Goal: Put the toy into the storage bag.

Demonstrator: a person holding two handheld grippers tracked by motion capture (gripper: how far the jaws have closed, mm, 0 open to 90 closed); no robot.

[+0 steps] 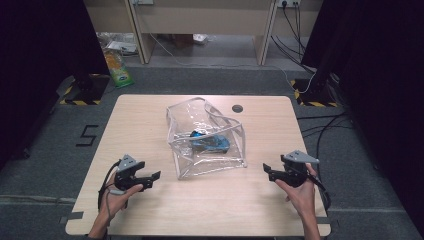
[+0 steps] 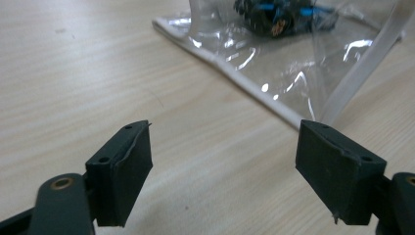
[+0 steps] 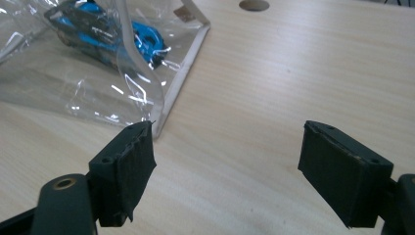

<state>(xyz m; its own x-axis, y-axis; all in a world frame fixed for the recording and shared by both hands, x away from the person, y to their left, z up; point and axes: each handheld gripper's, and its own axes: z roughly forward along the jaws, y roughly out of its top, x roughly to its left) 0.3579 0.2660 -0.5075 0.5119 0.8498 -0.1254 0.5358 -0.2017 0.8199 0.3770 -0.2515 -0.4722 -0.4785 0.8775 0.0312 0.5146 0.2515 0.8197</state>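
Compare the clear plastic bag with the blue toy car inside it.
The clear plastic bag is see-through with white-edged seams and handle straps; the blue toy car is opaque, blue and black. The bag is the larger, lying crumpled on its side and spreading across the table's middle; the car is small and compact, enclosed within the bag. Both lie at the table's centre, between the open left gripper and the open right gripper, touched by neither.

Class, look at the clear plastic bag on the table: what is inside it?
Inside the clear plastic bag lies a blue and black toy car. Glare and folds in the plastic hide its finer details.
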